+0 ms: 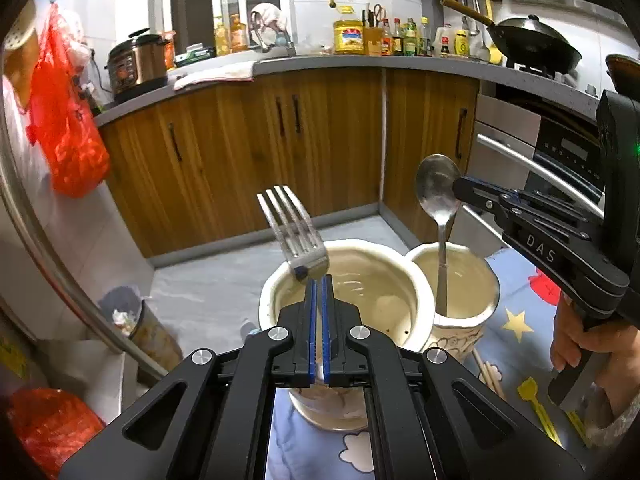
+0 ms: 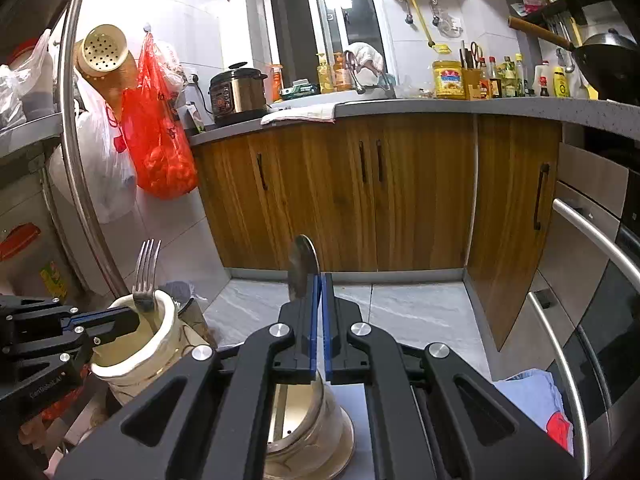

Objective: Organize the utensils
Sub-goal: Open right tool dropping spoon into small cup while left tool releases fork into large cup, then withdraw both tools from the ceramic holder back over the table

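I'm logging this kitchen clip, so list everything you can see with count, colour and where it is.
fork: one, silver, held over the left cup
spoon: one, silver, handle down in the right cup
cups: two, cream, side by side on the blue patterned cloth
chopsticks: a pair, wooden, on the cloth beside the right cup
cabinets: brown wood, under the grey counter
rice cooker: one, black and steel, on the counter
wok: one, black, on the stove
bags: red and white, hanging on the left wall
bottles: several, mixed colours, back of counter
left claw: black and blue, shut on the fork
right claw: black and blue, shut on the spoon
hand: one, gripping the right claw's handle
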A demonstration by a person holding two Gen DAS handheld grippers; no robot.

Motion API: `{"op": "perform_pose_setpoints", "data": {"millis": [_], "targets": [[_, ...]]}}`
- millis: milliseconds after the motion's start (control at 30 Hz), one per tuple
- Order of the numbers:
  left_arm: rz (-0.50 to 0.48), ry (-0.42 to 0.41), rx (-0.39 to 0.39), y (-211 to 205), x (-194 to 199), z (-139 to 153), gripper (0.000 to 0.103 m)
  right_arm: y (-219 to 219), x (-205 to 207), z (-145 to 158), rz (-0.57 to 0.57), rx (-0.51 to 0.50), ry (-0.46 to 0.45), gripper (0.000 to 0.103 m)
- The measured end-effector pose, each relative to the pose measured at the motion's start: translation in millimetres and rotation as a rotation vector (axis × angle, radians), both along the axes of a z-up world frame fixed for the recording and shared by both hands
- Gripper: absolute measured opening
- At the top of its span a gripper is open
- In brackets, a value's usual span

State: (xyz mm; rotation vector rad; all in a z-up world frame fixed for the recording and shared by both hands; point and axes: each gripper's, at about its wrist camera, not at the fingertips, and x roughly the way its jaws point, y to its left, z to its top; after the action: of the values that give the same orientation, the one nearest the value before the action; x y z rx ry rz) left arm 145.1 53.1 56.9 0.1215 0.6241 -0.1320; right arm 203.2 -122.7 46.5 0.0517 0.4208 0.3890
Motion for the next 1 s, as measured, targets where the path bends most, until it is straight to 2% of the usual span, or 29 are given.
{"op": "perform_pose_setpoints", "data": {"millis": [133,267,333,367,400,467,533,600,733,800,900,1000], "targets": [[0.002,-0.004,0.010,-1.3,1.4,1.3,0.005,-1.3,1.1,-0.3,-0.001,-0.003,0.000,0.002],[0.008,-0.020,0.017,-1.5,-2.2,3.7,0.020,-1.6,1.4,-0.3,-0.001,-0.006,0.008,0.006],[0.010,-0.025,0.016,-1.7,-5.1,5.2,0.025,-2.2,0.5,-0.2,0.001,-0.005,0.012,0.025],[0.009,-0.028,0.011,-1.5,-6.3,6.2,0.028,-3.1,-0.4,0.0,0.003,-0.001,0.013,0.040],[0.008,-0.031,0.005,-1.0,-7.9,7.4,0.032,-4.2,-1.4,0.2,0.006,0.005,0.012,0.045],[0.007,-0.039,-0.005,-0.4,-11.3,9.9,0.037,-5.7,-4.2,1.5,0.003,0.006,0.007,0.046],[0.003,-0.043,-0.010,-1.7,-14.6,11.6,0.044,-7.3,-5.9,3.1,0.004,0.012,0.008,0.055],[0.017,-0.055,-0.001,-2.7,-19.8,13.5,0.065,-10.1,-9.3,6.6,0.007,0.026,0.009,0.068],[0.020,-0.070,-0.024,0.7,-31.0,21.0,0.071,-18.2,-26.2,15.5,-0.003,0.035,0.003,0.082],[0.027,-0.080,-0.040,3.5,-39.2,25.4,0.078,-23.5,-36.0,19.5,-0.010,0.039,0.007,0.091],[0.034,-0.086,-0.059,5.3,-52.6,29.8,0.081,-34.0,-54.0,25.0,-0.025,0.040,0.009,0.098],[0.044,-0.101,-0.053,3.5,-66.5,34.3,0.089,-42.2,-70.2,29.6,-0.034,0.032,0.012,0.098]]}}
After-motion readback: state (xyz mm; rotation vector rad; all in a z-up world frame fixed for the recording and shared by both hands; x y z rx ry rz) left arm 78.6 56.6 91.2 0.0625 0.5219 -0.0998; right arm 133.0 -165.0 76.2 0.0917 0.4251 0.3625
